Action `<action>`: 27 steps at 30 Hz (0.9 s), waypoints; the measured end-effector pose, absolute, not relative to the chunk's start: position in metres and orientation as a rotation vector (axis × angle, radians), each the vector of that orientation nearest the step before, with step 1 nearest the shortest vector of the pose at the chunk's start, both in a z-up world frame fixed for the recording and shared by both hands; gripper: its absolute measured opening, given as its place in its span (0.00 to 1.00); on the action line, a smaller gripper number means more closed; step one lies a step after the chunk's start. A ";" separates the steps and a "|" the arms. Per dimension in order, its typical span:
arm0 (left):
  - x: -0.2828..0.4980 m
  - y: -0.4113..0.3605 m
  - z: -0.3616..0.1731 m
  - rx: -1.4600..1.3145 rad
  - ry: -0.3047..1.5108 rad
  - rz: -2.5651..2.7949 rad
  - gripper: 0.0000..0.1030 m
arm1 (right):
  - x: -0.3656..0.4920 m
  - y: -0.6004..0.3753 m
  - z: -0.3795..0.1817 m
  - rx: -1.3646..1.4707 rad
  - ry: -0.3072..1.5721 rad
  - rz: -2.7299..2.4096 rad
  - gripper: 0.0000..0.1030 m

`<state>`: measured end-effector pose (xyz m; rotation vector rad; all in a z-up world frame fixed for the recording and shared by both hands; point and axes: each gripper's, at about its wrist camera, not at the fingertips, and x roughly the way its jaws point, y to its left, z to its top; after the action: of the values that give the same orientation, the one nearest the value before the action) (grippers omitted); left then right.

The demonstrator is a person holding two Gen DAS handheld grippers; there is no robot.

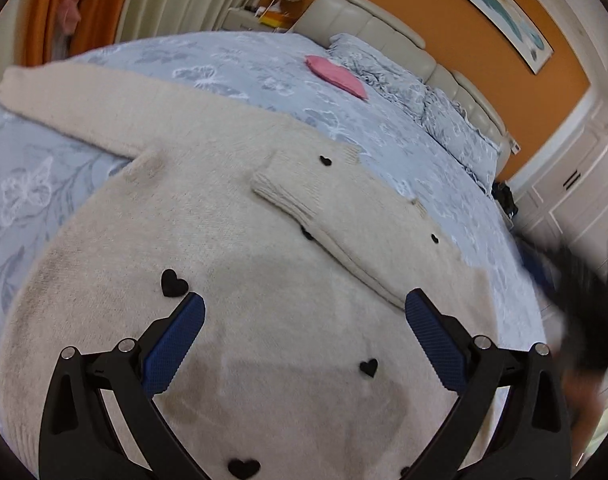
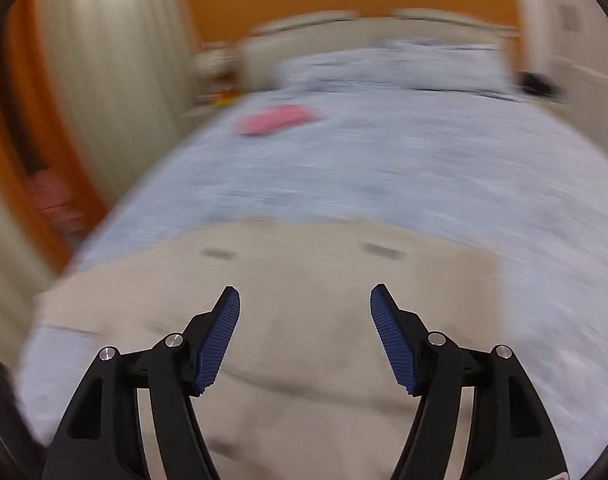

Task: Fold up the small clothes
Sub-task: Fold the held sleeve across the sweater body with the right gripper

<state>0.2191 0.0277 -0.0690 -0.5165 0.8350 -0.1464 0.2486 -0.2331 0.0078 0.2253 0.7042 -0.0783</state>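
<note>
Left wrist view: we see the left gripper [image 1: 304,304] with its blue-padded fingers spread wide, nothing between them, held above a fuzzy cream knit sweater with small black hearts [image 1: 263,320]. The sweater lies flat on a pale blue floral bedspread [image 1: 231,64]. One sleeve [image 1: 95,108] stretches straight out to the upper left, its cuff short of the bed's left edge. The other sleeve [image 1: 344,220] is folded in across the body, ribbed cuff near the centre. Bare bedspread surrounds the sweater on the left and far sides. A folded pink cloth [image 1: 338,76] rests well apart, near the blue floral pillows [image 1: 416,100] by the beige padded headboard [image 1: 384,24]. A dark blurred shape at the right edge we cannot identify.

Right wrist view: heavily motion-blurred. The right gripper [image 2: 304,292] has its fingers apart and holds nothing, above the sweater's [image 2: 304,360] body. The sweater's far edge runs across mid-frame; beyond it, open bedspread [image 2: 384,160] up to the pillows [image 2: 392,66]. The pink cloth [image 2: 275,119] sits far left.
</note>
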 end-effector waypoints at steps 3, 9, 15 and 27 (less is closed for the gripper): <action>0.233 0.033 -0.080 -0.590 0.872 -0.171 0.95 | 0.205 -0.292 -0.030 0.241 0.769 -0.286 0.64; 0.293 0.027 -0.094 -0.698 0.897 -0.178 0.95 | 0.204 -0.330 -0.085 0.258 0.881 -0.278 0.64; 0.347 -0.001 -0.102 -0.551 0.916 -0.197 0.22 | 0.242 -0.330 -0.098 0.257 0.910 -0.144 0.11; 0.345 0.015 -0.113 -0.545 0.882 -0.102 0.09 | 0.216 -0.387 -0.104 0.496 0.856 -0.123 0.27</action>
<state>0.3451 0.0154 -0.1132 -0.5451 0.8824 -0.1022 0.2160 -0.3874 -0.1037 0.4960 0.8563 -0.1231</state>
